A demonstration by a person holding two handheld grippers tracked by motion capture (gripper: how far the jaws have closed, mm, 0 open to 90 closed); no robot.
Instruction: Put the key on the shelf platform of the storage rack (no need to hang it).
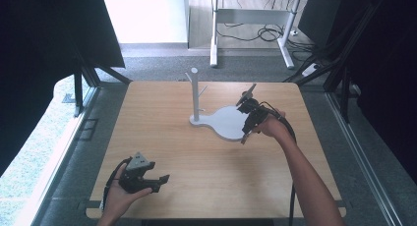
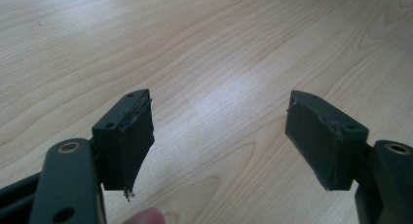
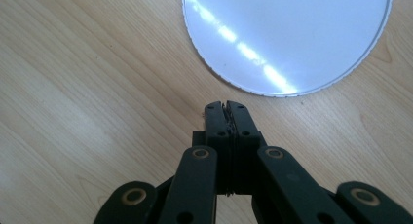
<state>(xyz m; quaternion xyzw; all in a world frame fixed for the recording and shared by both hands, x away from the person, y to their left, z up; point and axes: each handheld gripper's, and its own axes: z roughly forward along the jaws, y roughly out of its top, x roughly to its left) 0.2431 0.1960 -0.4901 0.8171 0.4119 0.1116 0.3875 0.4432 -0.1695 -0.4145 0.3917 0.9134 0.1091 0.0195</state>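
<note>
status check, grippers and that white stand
Left gripper open over bare wood. Right gripper shut, empty, beside white stand's round base. Stand's pegs bare.

Both forearms are bare, no sleeves are seen. The left gripper (image 2: 219, 136) is black, with worn rubber pads (image 2: 134, 136), brass-coloured rivets and a grey three-cornered plate (image 1: 140, 161). The right gripper (image 3: 227, 109) is black too, a black cable (image 1: 291, 132) trails from it

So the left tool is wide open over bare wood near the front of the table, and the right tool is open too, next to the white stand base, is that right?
Not quite. The right tool is shut, its jaws pressed together with nothing between them, as the right gripper view shows. The rest holds: the left tool is wide open over bare table, and the right one sits beside the white stand base.
</note>
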